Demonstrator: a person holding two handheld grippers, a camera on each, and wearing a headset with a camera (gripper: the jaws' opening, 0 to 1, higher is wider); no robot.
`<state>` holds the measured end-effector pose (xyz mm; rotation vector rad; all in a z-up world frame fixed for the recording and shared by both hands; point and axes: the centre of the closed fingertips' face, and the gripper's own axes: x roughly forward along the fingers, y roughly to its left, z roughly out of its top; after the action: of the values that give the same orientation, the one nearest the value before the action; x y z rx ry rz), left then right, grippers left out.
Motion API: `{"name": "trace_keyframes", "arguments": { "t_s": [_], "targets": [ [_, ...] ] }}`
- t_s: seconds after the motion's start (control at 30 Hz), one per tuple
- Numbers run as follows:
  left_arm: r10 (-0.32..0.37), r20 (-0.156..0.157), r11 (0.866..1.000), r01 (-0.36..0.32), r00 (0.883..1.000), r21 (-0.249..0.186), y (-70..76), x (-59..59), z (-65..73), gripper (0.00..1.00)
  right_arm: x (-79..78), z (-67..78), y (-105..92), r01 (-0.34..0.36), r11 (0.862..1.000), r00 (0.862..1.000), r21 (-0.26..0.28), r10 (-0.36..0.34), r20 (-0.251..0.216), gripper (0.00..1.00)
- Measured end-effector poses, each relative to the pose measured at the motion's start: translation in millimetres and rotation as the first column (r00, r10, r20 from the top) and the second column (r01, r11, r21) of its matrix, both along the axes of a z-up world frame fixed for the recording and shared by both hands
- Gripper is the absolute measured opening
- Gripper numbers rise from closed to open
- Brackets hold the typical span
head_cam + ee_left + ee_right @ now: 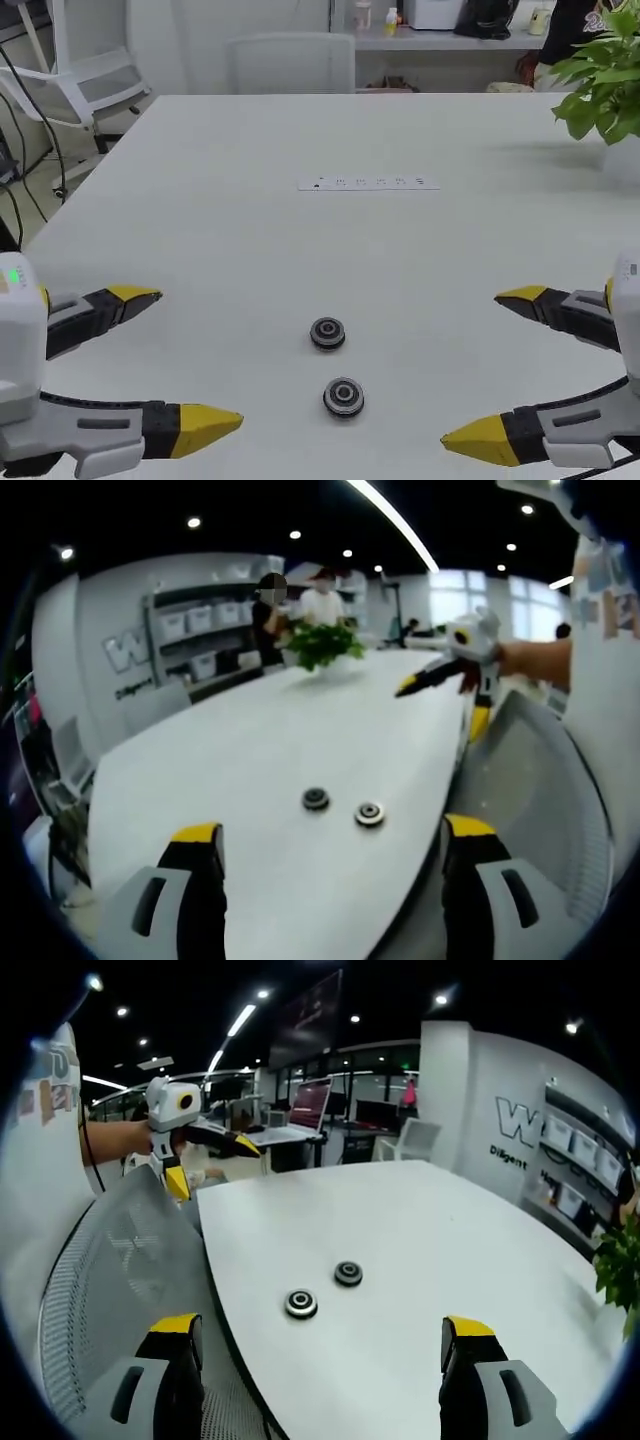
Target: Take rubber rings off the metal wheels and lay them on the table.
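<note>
Nearest, lower left of head view: left gripper (pixel 185 360), jaws released and spread wide, nothing between the yellow tips. Lower right: right gripper (pixel 490 368), likewise spread and empty. Between the two, low centre of frame, flat on the white table (pixel 250 230): near wheel (pixel 343 397), with a dark rubber ring (pixel 328 399) around a paler centre, not yet off. Just beyond and slightly left, apart and not touching: far wheel (pixel 327 333), same lie, ring also on. Cross-check in both gripper views: the two wheels side by side at centre frame, ahead of the open tips, near the table's edge. Step in hand, by judgement: approach only, no ring removed, whole task to do. To do it well: start with near wheel to avoid reaching over anything. Pin the wheel with one gripper across its rim or down on its centre, since a loose wheel on this smooth top likely slides or rolls. Bring the other gripper in low, set one tip at the ring's outer lip, pinch a short stretch of rubber and peel outward and up rather than tugging straight. Keep the free tips off far wheel. Lay the ring on bare table beside, apart from both wheels. Farther up, mid-frame: thin white strip (pixel 368 183) with small marks, nature unclear. Farthest: chair (pixel 290 62) at top centre, leafy plant (pixel 605 80) at upper right.
</note>
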<state>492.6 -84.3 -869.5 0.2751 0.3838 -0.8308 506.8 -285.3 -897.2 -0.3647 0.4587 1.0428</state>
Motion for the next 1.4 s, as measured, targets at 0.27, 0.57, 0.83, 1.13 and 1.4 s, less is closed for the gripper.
{"name": "trace_keyframes", "arguments": {
  "t_s": [0.27,0.57,0.83,1.13,1.4],
  "targets": [
    [-0.034,0.016,0.999,0.033,0.999,0.028,-6.7,10.0,2.1,0.9,13.1,5.9,7.6,-0.022,1.0,0.999,-0.008,0.022,0.024,0.99],
    [-0.076,0.024,0.996,0.075,0.997,0.047,-16.3,23.4,1.8,0.9,26.5,5.6,17.2,-0.064,0.998,0.997,-0.013,0.064,0.051,0.99],
    [-0.124,0.023,0.99,0.122,0.992,0.072,-26.3,32.5,-4.6,0.89,35.2,1.0,25.1,-0.09,0.996,0.994,-0.005,0.091,0.056,0.99],
    [-0.155,-0.011,0.983,0.155,0.988,0.095,-31.9,41.1,-18.8,0.88,41.6,-9.7,33.8,-0.132,0.991,0.99,-0.021,0.133,0.049,0.99],
    [-0.187,-0.042,0.976,0.19,0.982,0.105,-40.3,46.4,-35.1,0.86,43.9,-26.9,42.2,-0.173,0.985,0.985,-0.02,0.173,0.027,0.99]
  ]
}}
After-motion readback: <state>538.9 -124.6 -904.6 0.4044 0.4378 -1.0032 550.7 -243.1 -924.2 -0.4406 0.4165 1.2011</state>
